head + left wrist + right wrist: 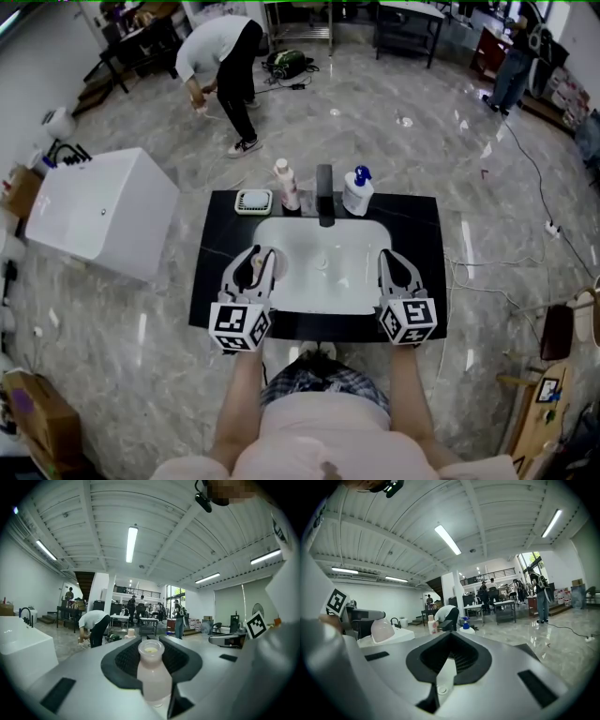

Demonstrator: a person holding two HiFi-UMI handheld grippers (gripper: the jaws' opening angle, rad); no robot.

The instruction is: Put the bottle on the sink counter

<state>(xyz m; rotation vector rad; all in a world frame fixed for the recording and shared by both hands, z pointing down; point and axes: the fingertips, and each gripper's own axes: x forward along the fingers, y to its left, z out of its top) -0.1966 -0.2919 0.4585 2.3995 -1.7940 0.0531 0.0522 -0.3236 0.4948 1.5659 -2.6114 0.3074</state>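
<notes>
— Looking from here, is the bottle down yet?

— Not yet. The left hand-held gripper [255, 257] is clenched on the pale bottle [152, 672], mouth up, at about 8 o'clock of the white basin [323, 272]. The bottle sits in the jaws, so by my reckoning the whole set-down is left to do.

— And the other one?

— The right hand-held gripper [396, 259], at about 4 o'clock of the basin, has its jaws together on nothing.

— Any space to land it?

— Plenty, I'd say. The black tabletop [214, 246] is bare at 9 o'clock and at 3 o'clock of the basin. The 12 o'clock edge is crowded with a soap dish [253, 201], a slim pink container [286, 185], the dark tap [325, 195] and a pump dispenser [357, 192].

— What about the room?

— It has a glossy grey marble floor [394, 131], with a white tub [98, 214] off at 9 o'clock. A person [223, 66] bends over at 11 o'clock. Cables trail across the floor and tables line the far wall.
</notes>
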